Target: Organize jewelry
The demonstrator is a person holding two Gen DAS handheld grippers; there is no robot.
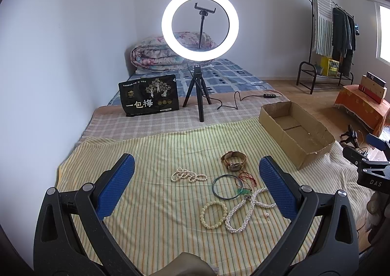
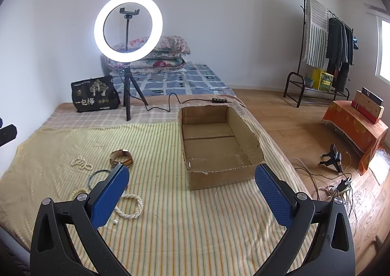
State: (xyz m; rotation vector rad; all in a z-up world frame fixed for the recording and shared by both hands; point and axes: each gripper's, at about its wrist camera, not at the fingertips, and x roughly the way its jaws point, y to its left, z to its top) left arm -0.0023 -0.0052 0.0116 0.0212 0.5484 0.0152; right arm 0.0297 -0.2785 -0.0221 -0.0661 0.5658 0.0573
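Left hand-held gripper: jaws spread wide, nothing between the blue pads, tilted down over the striped cloth on the bed. Right hand-held gripper: also spread wide and empty, tilted down the same way.

Jewelry, left wrist view, all loose on the cloth and clustered between the left pads:
- wristwatch with tan strap, at 12 o'clock of the cluster, lying on its side.
- small pearl strand, bunched, at 10 o'clock.
- green bangle, flat, in the centre; a red cord with a green pendant lies across its 3 o'clock rim.
- cream bead bracelet, closed ring, at 7 o'clock.
- long pearl necklace, looped in a figure eight, at 5 o'clock, its far end passing behind the right-side pad.
- one tiny loose piece just beside the necklace; too small to tell what it is.

Cardboard box: open-topped, nothing visible inside, sitting on the cloth at 12 o'clock of the right hand-held gripper and at 2 o'clock of the jewelry cluster, well apart from it. Near rim torn and ragged.

Other items: lit ring light on a small tripod beyond the cloth at 12 o'clock; black printed pouch standing to its 9 o'clock; folded floral quilt against the wall behind. Clothes rack on the wooden floor at 2 o'clock.
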